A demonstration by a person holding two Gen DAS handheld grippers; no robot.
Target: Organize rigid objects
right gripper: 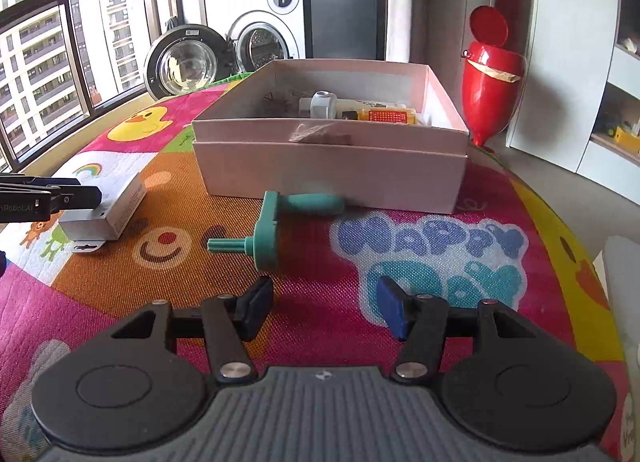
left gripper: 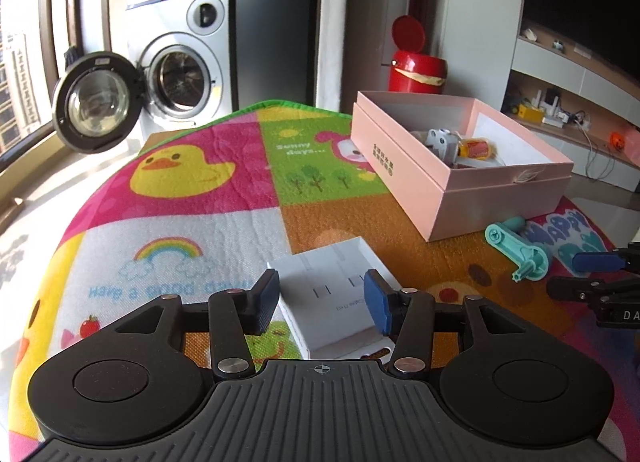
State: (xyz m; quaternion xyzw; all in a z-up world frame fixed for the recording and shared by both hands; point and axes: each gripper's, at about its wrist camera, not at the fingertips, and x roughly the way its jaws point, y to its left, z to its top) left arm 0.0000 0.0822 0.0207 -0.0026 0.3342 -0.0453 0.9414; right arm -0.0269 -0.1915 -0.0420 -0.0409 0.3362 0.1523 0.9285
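Left wrist view: the left gripper (left gripper: 322, 300) is seen with jaws apart, straddling the small white cardboard box (left gripper: 336, 294) lying on the colourful cartoon play mat (left gripper: 192, 222), not yet clamped. The right gripper (right gripper: 325, 307), also spread and empty, is placed just short of the teal plastic crank handle (right gripper: 276, 230), whose shaft lies crosswise. Beyond stands the open pink cardboard box (right gripper: 332, 166).

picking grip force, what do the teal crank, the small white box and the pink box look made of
Teal crank: looks like moulded hard plastic, matte, one uniform colour with rounded edges. Small white box: seems thin printed cardboard, smooth, with a folded hang tab. Pink box: apparently thicker matte paperboard, with straight, crisp wall edges.
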